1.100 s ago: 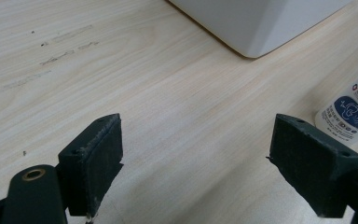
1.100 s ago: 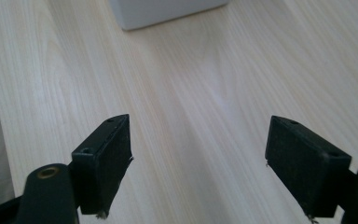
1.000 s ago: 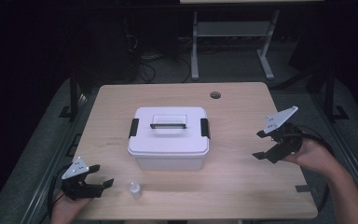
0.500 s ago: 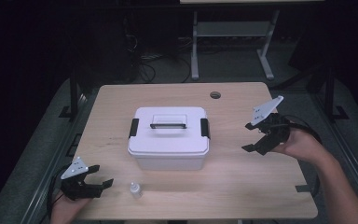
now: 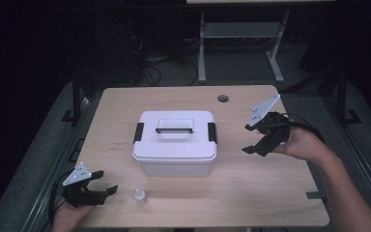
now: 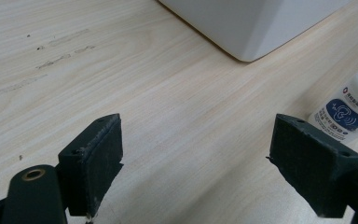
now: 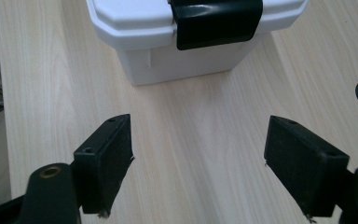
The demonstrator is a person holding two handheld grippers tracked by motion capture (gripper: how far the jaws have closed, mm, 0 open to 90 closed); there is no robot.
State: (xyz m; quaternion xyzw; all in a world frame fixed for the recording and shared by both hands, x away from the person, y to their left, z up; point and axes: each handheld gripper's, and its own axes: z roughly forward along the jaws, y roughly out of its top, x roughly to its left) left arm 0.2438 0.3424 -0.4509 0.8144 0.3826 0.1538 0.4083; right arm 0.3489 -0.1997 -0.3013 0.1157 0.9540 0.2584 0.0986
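Observation:
A white lidded box (image 5: 175, 141) with black side latches and a top handle stands mid-table, its lid on. A small white dropper bottle (image 5: 140, 196) with a blue label stands in front of it, near the front edge. My left gripper (image 5: 102, 190) rests open at the front left, just left of the bottle; the bottle (image 6: 349, 110) sits beyond its right jaw. My right gripper (image 5: 250, 139) hovers open to the right of the box, pointing at the box's right-hand latch (image 7: 216, 21). Nothing is between either pair of jaws.
The wooden table (image 5: 121, 108) has a round cable hole (image 5: 223, 98) at the back right. A dark strip (image 5: 315, 195) lies near the front right edge. A metal frame (image 5: 241, 36) stands on the floor behind the table.
My right gripper has moved left toward the box's right side and risen slightly. The left gripper, box and bottle have stayed put.

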